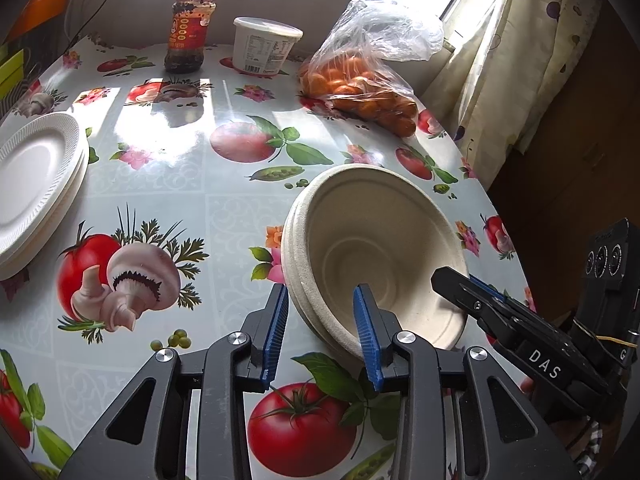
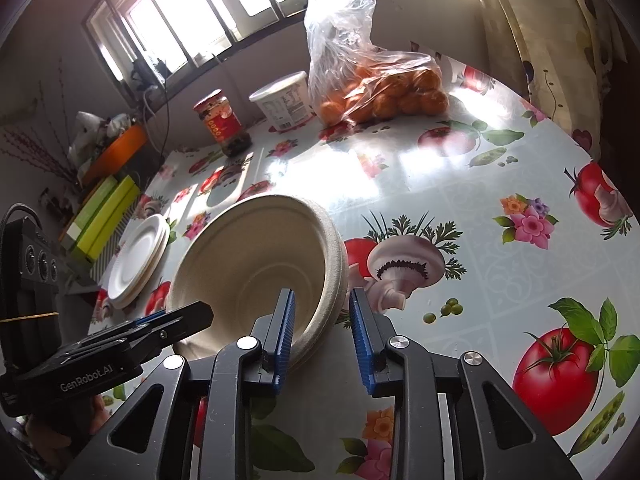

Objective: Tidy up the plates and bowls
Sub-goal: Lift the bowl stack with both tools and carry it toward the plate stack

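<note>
A stack of beige paper bowls [image 1: 372, 248] stands on the table, tilted toward me. My left gripper [image 1: 322, 332] is open, with the stack's left rim between its jaws. My right gripper [image 2: 322, 336] is open too, astride the stack's right rim [image 2: 334, 264]. It shows at the right of the left wrist view [image 1: 460, 288], and the left one shows in the right wrist view [image 2: 192, 314]. A stack of white foam plates [image 1: 36, 184] lies at the table's left edge, also in the right wrist view [image 2: 138, 258].
A sauce jar [image 1: 190, 32], a white tub [image 1: 264, 46] and a plastic bag of oranges [image 1: 360, 88] stand at the back of the table [image 1: 180, 184], which has a vegetable-print cloth. A curtain [image 1: 520, 60] hangs at the right. Green boxes [image 2: 104, 216] lie beyond the plates.
</note>
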